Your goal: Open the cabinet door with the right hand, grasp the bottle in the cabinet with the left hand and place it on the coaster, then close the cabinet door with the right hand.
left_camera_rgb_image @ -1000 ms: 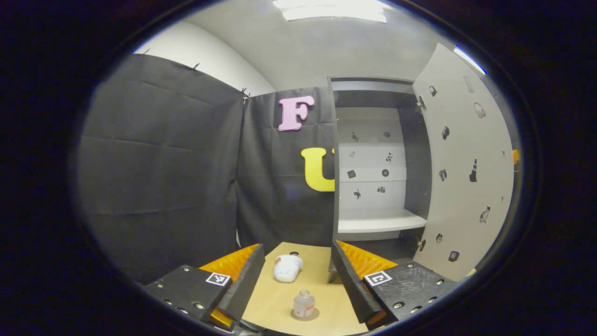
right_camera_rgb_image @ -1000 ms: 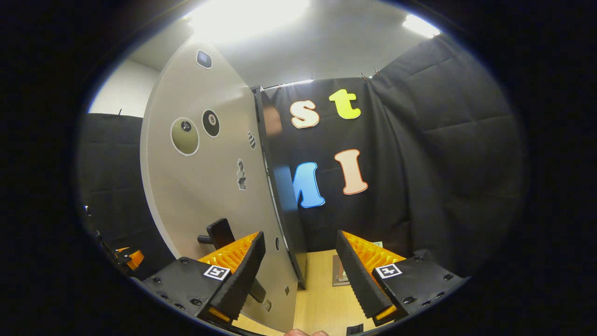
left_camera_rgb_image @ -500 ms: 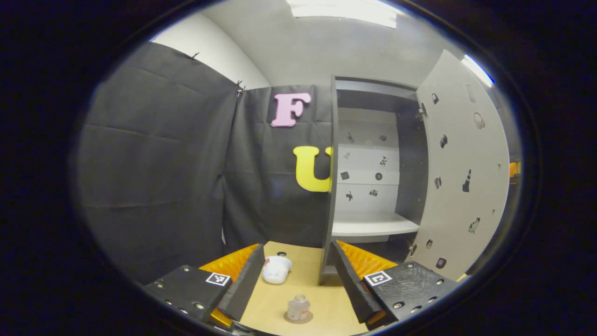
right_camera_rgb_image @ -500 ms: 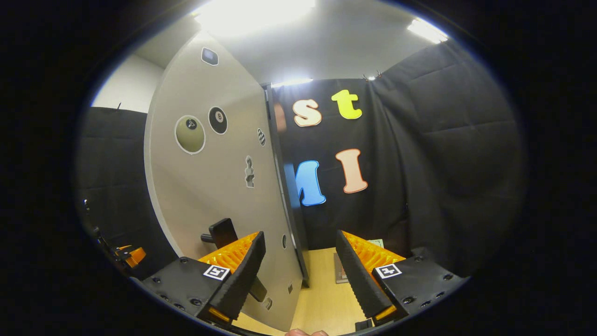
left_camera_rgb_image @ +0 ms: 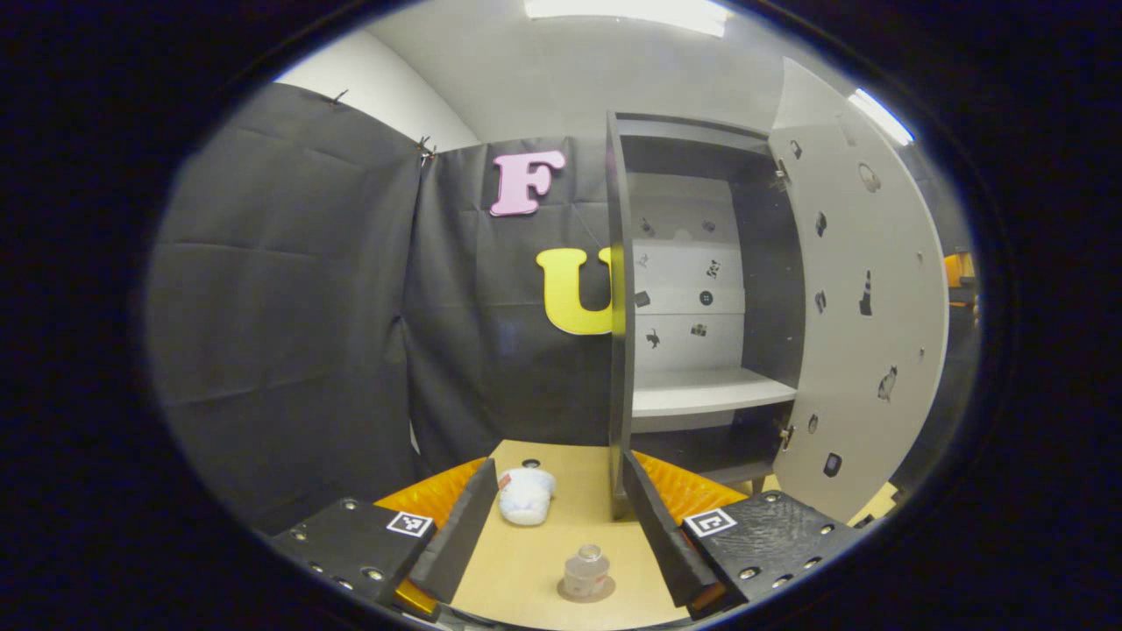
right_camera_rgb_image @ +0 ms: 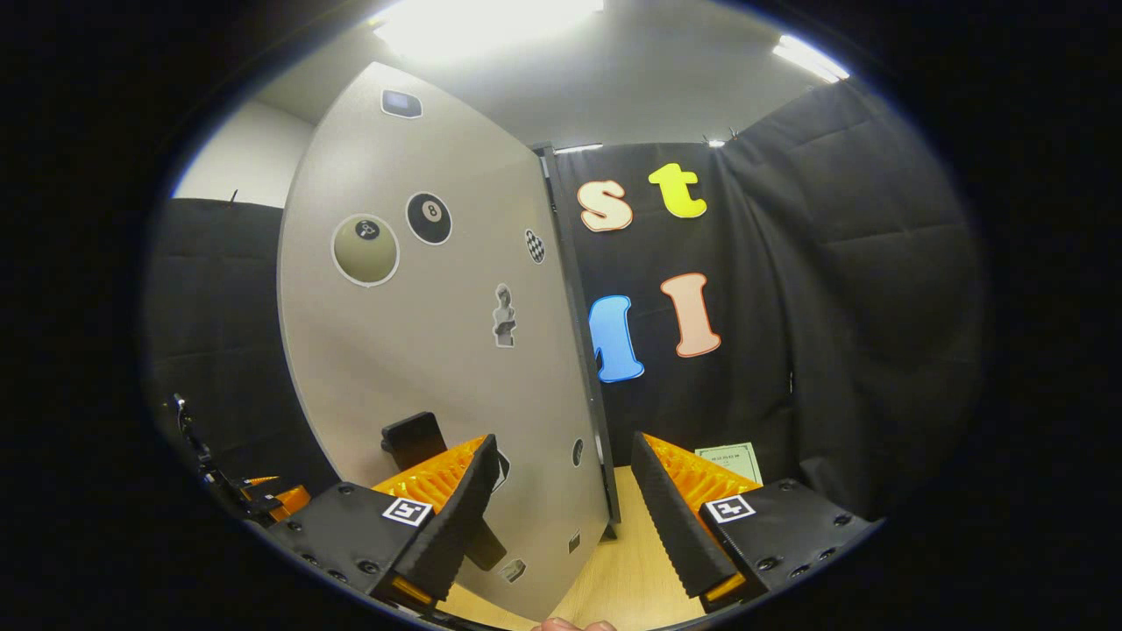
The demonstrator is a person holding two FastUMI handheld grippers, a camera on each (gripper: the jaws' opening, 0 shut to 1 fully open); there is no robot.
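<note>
Two grippers, both with jaws wide apart, holding nothing. We see left gripper above wooden surface; small bottle upright on round coaster between its fingers, near front edge. White jar lies farther back. Cabinet door stands open beside right gripper; door handle just behind its left finger.

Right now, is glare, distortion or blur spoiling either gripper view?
Left gripper view: evenly lit and sharp; the bottle on its coaster reads clearly, though the fisheye bows the open cabinet door. Right gripper view: the ceiling light blows out to white at the top, and the door curves strongly but stays in focus.
</note>
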